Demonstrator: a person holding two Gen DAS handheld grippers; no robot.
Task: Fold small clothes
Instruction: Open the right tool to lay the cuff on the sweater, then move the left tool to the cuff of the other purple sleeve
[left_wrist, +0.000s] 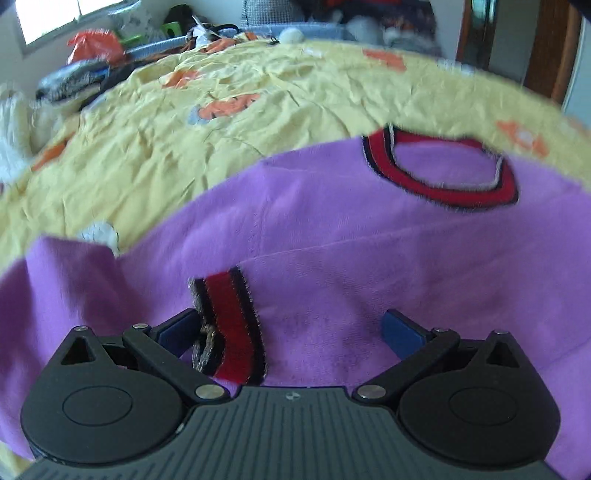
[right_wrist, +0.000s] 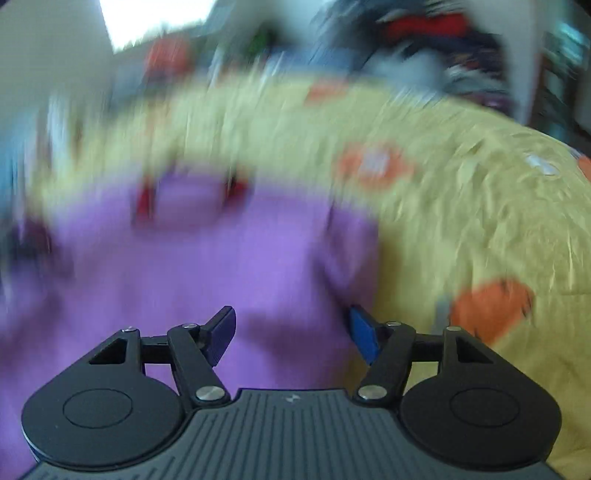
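1. Purple sweater (left_wrist: 332, 251) lies spread on a yellow bedsheet (left_wrist: 155, 147) with orange prints. Body mostly flat, some soft creases.
2. Neck opening with red/black collar (left_wrist: 439, 166) sits at the far right of the left wrist view, pointing away from the camera.
3. Sleeve is folded in over the body; its red/black cuff (left_wrist: 231, 325) lies near centre-left, just beside the left blue finger pad (left_wrist: 177, 330).
4. Left gripper (left_wrist: 290, 332): jaws spread wide, nothing clamped. It hangs low over the sweater. Cuff sits inside the gap, against the left pad; cannot tell if the two are touching or only overlap in view.
5. Right gripper (right_wrist: 293, 332): jaws apart, holding nothing. It is over the sweater's right side. The right-hand pad (right_wrist: 364, 332) lines up with the garment's right edge, where purple meets yellow sheet.
6. Right wrist view is heavily motion-blurred. Sweater (right_wrist: 203, 266) reads as a purple block filling left and centre, collar (right_wrist: 188, 199) only as red smears at the far edge, bedsheet (right_wrist: 480, 206) to the right.
7. Far left edge of the bed: cluttered pile of clothes and bags (left_wrist: 96, 55) under a bright window (left_wrist: 55, 14). Wooden door frame (left_wrist: 554, 48) at far right.
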